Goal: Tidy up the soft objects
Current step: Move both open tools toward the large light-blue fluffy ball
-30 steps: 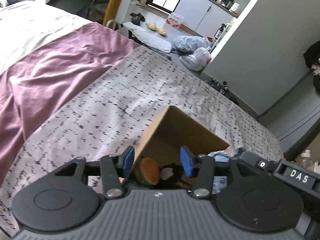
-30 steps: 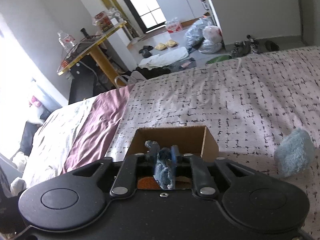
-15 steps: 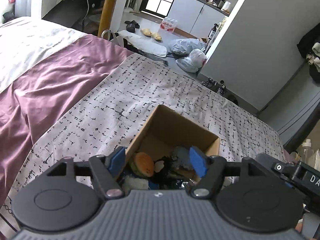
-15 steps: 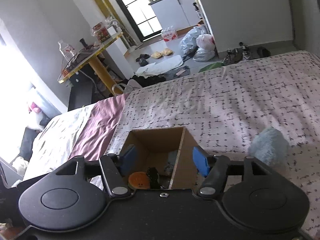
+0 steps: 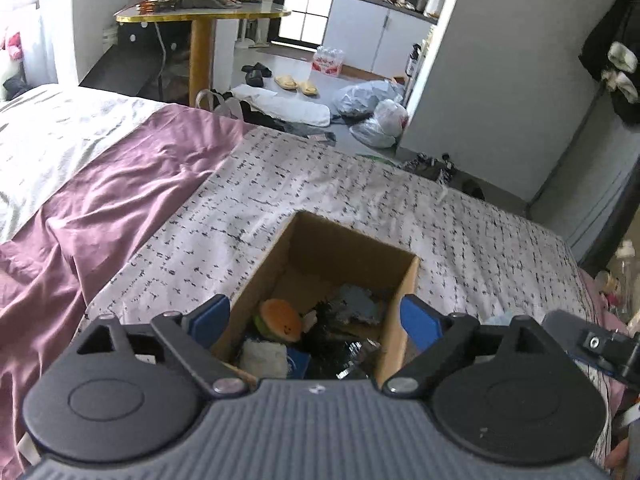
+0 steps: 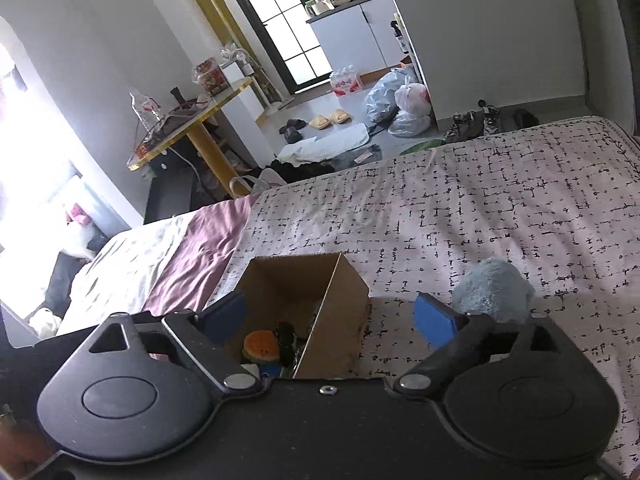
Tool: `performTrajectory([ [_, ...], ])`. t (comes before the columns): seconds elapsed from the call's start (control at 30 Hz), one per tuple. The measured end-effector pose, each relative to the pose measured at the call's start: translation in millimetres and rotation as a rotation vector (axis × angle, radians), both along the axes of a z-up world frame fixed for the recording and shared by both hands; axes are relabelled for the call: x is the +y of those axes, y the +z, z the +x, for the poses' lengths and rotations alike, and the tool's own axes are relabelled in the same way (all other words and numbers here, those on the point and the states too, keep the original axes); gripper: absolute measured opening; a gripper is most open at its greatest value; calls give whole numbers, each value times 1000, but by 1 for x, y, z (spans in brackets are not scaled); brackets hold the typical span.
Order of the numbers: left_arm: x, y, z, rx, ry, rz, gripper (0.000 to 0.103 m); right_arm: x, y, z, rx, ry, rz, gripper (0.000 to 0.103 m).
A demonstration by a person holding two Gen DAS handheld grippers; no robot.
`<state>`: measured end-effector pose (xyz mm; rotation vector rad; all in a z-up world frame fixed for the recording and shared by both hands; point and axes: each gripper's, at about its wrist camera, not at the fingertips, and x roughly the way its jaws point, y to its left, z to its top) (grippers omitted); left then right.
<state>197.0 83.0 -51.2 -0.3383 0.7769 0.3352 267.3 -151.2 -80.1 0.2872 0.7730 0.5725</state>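
Observation:
A brown cardboard box point(image 5: 404, 280) stands open on the patterned bed cover point(image 5: 320, 184). Inside it lie an orange burger plush point(image 5: 282, 320), a blue-grey soft toy point(image 5: 360, 300), a white one and dark ones. My left gripper point(image 5: 316, 320) is open and empty above the box's near side. My right gripper point(image 6: 328, 316) is open and empty, above the box point(image 6: 340, 312) and its right wall. A fluffy blue-grey plush point(image 6: 494, 290) lies on the cover to the right of the box, just beyond the right finger point(image 6: 434, 320).
A purple sheet point(image 5: 100, 208) covers the bed to the left of the box. Beyond the bed's far edge the floor holds clothes, slippers and plastic bags point(image 5: 376, 108). A yellow-legged table point(image 5: 200, 20) stands at the far left. A grey wall point(image 5: 500, 60) rises at the right.
My right gripper was shut on a blue-grey soft toy over the box; it has opened and the toy now lies in the box. Both grippers have lifted back, the left opening wider.

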Motion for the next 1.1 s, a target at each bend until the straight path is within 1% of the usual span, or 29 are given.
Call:
performTrajectory([
  [0.17,-17,0,-1,21,-21,22,92,-16,-1,-2,-2,5,9,103],
  [0.23,-24,0,-1,24,-29,23,97,-23,-2,-2,0,10,17,103],
  [0.4,-41,2,0,17,-49,40,103,-40,-5,-2,-5,18,42,103],
  [0.6,-59,-1,2,6,-83,26,103,-59,-8,-2,-11,3,61,103],
  [0.7,-67,-2,3,4,-90,40,103,-69,-12,0,-11,-8,71,103],
  [0.93,-82,-9,8,-11,-125,-7,103,-90,-22,5,2,-30,89,103],
  [1.1,-92,-14,13,-7,-141,-15,103,-101,-29,12,2,-40,102,103],
])
